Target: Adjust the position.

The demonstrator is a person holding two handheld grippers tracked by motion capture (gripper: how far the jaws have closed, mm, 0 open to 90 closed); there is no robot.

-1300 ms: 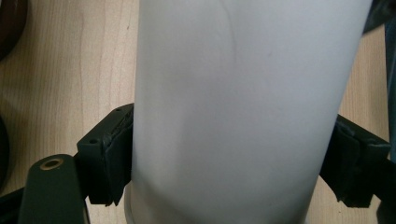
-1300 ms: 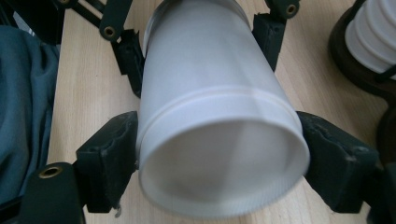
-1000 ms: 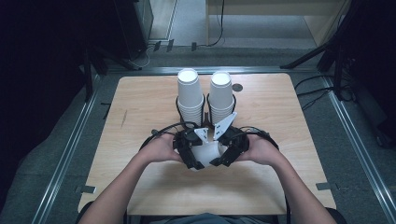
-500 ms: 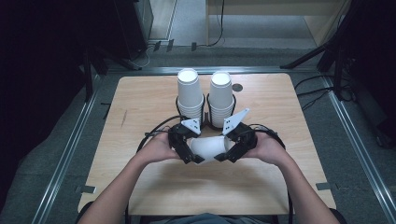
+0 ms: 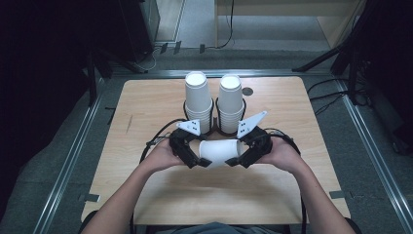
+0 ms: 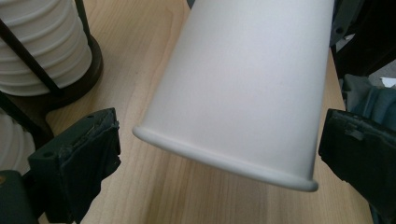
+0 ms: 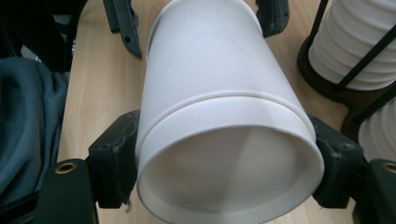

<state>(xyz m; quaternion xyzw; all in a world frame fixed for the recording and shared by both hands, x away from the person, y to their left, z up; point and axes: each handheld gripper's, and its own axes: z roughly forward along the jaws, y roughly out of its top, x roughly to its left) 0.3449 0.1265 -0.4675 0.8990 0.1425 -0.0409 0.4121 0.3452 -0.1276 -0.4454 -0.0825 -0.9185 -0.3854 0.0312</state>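
A white paper cup (image 5: 219, 150) lies level above the table, between my two grippers. My right gripper (image 7: 229, 163) is shut on the cup's (image 7: 210, 60) near end, one jaw pressed to each side. A raised ring runs round the cup partway along, as if one cup sat inside another; I cannot tell for sure. My left gripper (image 6: 219, 154) is open. Its jaws have just been opening and stand off either side of the cup's rolled rim (image 6: 224, 161). In the high view the left gripper (image 5: 200, 160) and right gripper (image 5: 236, 158) face each other.
Two tall stacks of upside-down white cups (image 5: 197, 97) (image 5: 230, 100) stand in dark wire holders just behind the grippers, seen also as a stack (image 6: 42, 46) and a stack (image 7: 359, 42). Wooden table (image 5: 146, 126) has bare room on both sides. Cables loop behind the hands.
The two hands have drawn apart sideways, and more of the cup's white side shows between the grippers than a second ago.
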